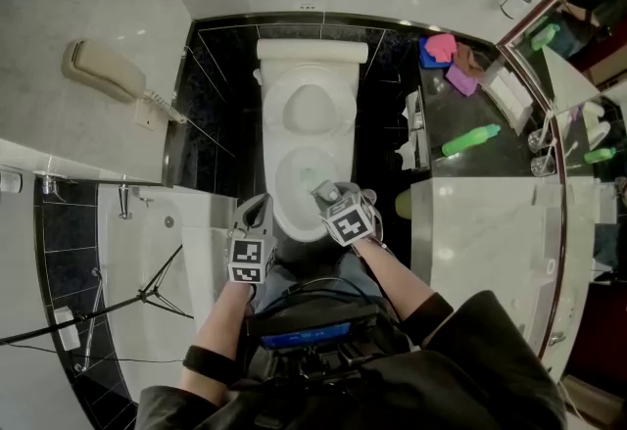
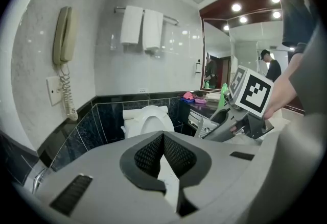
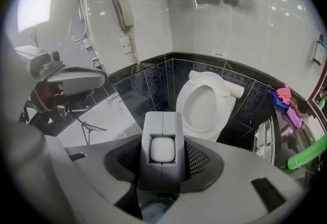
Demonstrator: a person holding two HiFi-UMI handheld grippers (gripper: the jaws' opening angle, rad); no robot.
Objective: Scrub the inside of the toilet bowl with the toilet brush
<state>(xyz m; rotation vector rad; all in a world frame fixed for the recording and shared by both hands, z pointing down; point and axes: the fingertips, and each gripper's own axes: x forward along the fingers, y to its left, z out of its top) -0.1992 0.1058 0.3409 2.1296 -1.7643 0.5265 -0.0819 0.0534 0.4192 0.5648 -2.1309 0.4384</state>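
The white toilet (image 1: 294, 188) stands against the black-tiled wall with its lid and seat (image 1: 309, 110) raised; it also shows in the left gripper view (image 2: 148, 118) and the right gripper view (image 3: 202, 103). My right gripper (image 1: 328, 193) hangs over the bowl's front right rim, pointing steeply down. It is shut on a grey handle with a white end (image 3: 162, 141), apparently the toilet brush; the bristles are hidden. My left gripper (image 1: 257, 210) is beside the bowl's front left rim, its pads (image 2: 176, 154) together with nothing between them.
A beige wall phone (image 1: 103, 71) hangs at the left. A dark counter (image 1: 490, 159) on the right holds a green bottle (image 1: 470, 139) and pink and purple cloths (image 1: 446, 56). A tripod (image 1: 147, 296) stands by the white tub at lower left. Towels (image 2: 143, 26) hang above the toilet.
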